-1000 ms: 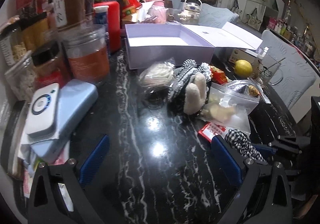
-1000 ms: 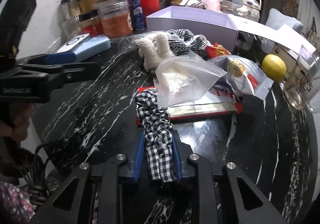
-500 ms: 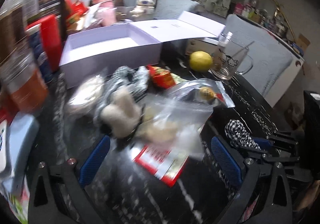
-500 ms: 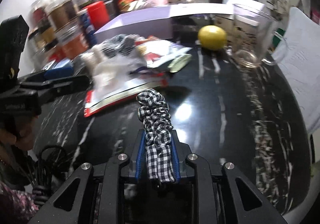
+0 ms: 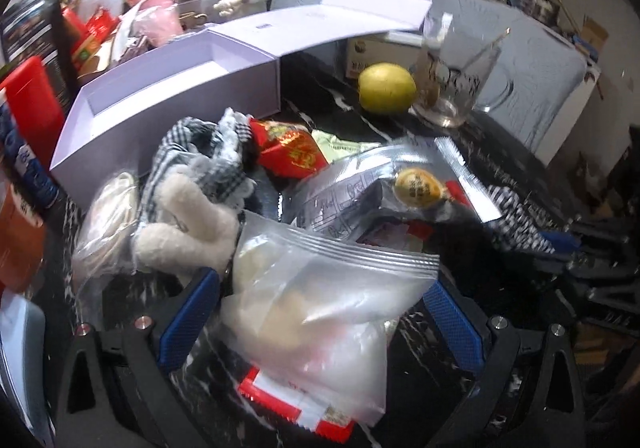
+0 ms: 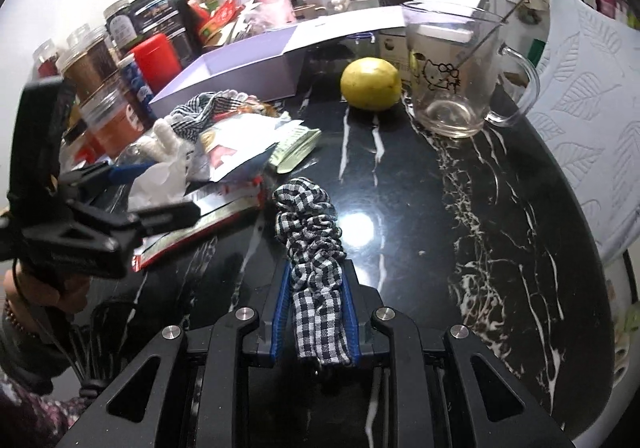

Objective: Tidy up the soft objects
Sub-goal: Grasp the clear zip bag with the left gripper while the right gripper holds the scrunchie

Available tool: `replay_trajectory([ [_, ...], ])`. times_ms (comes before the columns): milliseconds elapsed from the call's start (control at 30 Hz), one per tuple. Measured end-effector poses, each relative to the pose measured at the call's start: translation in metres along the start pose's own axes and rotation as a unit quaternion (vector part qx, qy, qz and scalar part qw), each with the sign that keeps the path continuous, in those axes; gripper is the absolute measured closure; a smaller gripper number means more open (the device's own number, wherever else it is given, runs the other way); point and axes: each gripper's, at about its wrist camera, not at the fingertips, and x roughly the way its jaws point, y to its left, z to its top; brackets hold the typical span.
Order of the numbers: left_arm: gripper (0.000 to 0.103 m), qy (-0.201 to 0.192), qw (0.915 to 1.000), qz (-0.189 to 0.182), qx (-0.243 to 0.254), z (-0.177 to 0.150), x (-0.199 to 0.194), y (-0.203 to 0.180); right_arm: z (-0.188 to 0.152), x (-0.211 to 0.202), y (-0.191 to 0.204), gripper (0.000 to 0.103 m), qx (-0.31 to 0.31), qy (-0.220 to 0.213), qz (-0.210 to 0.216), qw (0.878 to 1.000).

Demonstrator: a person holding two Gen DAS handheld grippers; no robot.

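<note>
My right gripper [image 6: 316, 272] is shut on a black-and-white checked scrunchie [image 6: 308, 224], whose free end hangs just over the black marble table [image 6: 460, 228]. In the left wrist view the same scrunchie [image 5: 516, 220] shows at the right edge. My left gripper [image 5: 320, 312] is open, its blue pads either side of a clear zip bag [image 5: 320, 288] holding something cream and soft; the pads do not press it. A white plush piece wrapped in checked cloth [image 5: 188, 224] lies just beyond the left pad. An open lavender box [image 5: 160, 88] stands behind the pile.
A lemon [image 6: 370, 84] and a glass mug [image 6: 456, 80] stand at the back right. A silver zip bag [image 5: 360, 188], red packets [image 5: 292, 152] and flat wrappers crowd the pile. Jars and bottles [image 6: 104, 120] line the left edge. A pale cushioned chair [image 6: 592, 108] is past the table's right rim.
My left gripper has slid right and forward over the pile, and the clear bag now lies between its pads. The right gripper swung right with the scrunchie, towards the lemon and mug.
</note>
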Motion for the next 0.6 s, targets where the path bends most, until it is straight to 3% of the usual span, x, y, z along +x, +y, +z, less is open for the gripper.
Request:
replay_trajectory([
  [233,0.001,0.005,0.9995,-0.018,-0.025,0.000,0.011,0.013,0.000,0.004,-0.007,0.079,0.012,0.005,0.002,1.000],
  [367,0.023,-0.005,0.9988,-0.023,-0.043,-0.001,0.007,0.016,-0.001,0.003,-0.008,0.079,0.014,0.004,0.003,1.000],
  [600,0.029,-0.024,0.9980,-0.037,-0.044,-0.011,-0.012,0.011,-0.004,0.003,-0.004,0.079,0.014,0.000,0.006,1.000],
])
